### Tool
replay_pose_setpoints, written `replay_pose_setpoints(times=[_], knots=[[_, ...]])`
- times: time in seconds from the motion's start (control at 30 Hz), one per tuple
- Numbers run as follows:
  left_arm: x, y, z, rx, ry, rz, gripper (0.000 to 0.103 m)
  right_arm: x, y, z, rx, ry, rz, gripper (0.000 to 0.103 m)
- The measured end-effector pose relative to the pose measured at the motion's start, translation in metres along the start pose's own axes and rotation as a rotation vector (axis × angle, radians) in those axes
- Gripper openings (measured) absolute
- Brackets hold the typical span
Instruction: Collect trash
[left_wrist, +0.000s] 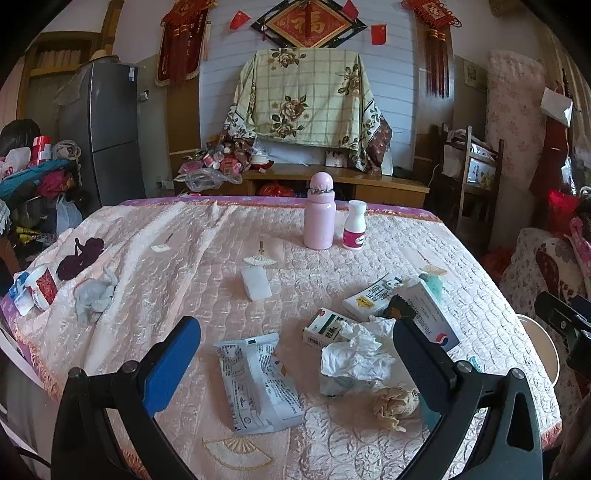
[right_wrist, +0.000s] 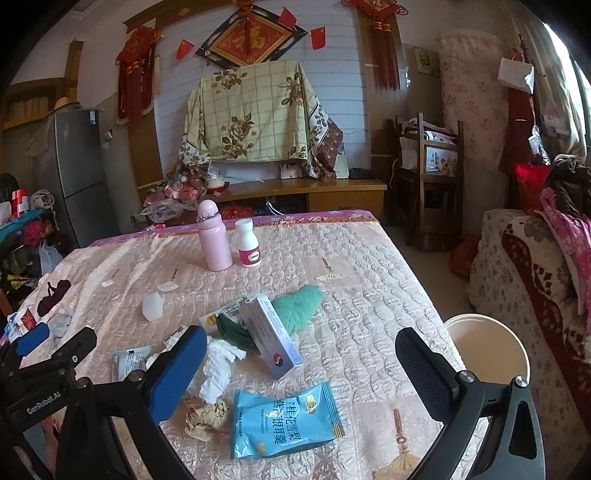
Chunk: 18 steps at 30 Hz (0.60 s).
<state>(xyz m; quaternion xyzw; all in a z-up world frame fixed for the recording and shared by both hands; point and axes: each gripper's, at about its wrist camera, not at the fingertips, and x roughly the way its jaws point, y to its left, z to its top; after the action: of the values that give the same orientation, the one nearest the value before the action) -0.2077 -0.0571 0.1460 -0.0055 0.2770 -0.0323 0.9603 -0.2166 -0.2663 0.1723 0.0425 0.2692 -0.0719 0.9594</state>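
Note:
Trash lies on the pink quilted table (left_wrist: 184, 236). In the left wrist view my left gripper (left_wrist: 295, 350) is open and empty above a white printed wrapper (left_wrist: 258, 384), crumpled white tissue (left_wrist: 354, 354), a brown paper wad (left_wrist: 393, 404) and small boxes (left_wrist: 325, 326). In the right wrist view my right gripper (right_wrist: 301, 365) is open and empty above a blue snack packet (right_wrist: 288, 421), with a white-purple box (right_wrist: 271, 332), white tissue (right_wrist: 218, 369) and brown wad (right_wrist: 205, 415) nearby. A cream bin (right_wrist: 487, 347) stands at the table's right edge.
A pink bottle (left_wrist: 319, 214) and a white pill bottle (left_wrist: 354, 225) stand at the table's far side. A grey rag (left_wrist: 94, 295) and a red-white packet (left_wrist: 40, 288) lie at the left edge. A teal fuzzy item (right_wrist: 299, 302) lies mid-table. A sofa (right_wrist: 532, 280) stands right.

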Motion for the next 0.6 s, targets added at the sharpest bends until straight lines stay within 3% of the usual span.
replay_pose_setpoints(times=[0.6], knots=[[0.013,0.007,0.0,-0.006,0.046,0.001,0.103,0.015,0.004,-0.006,-0.036,0.04,0.011,0.103]])
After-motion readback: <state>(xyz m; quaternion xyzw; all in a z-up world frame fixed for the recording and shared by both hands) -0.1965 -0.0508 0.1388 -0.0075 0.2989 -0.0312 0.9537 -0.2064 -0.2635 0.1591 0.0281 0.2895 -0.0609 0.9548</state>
